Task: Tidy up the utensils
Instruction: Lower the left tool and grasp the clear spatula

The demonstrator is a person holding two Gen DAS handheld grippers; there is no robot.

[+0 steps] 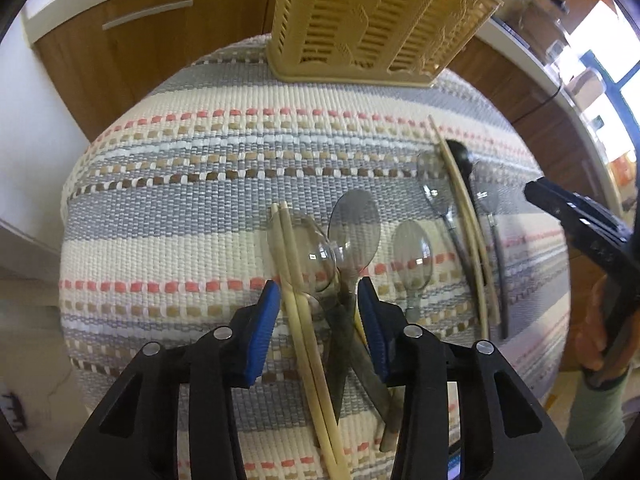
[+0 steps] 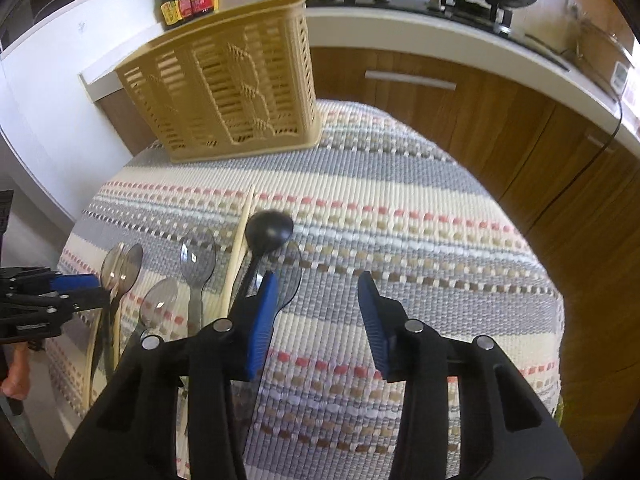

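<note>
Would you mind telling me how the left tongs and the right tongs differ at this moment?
The left tongs straddle a bundle of chopsticks and clear spoons; the right tongs have only the striped cloth between their pads. The left tongs sit low among the utensils, while the right tongs are beside the black spoon, touching nothing. Both are open, with blue pads, and face the beige basket.

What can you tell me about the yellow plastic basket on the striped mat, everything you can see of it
The basket is a tan-yellow plastic utensil holder with slotted, lattice-like walls carrying a raised leaf-like pattern, a solid rim and a flared base. It stands upright at the far end of the striped woven mat, near the wooden cabinet fronts. Through the slots it looks empty, though its inside is not fully visible. Neither gripper touches it, and the spoons and chopsticks lie apart from it.
</note>
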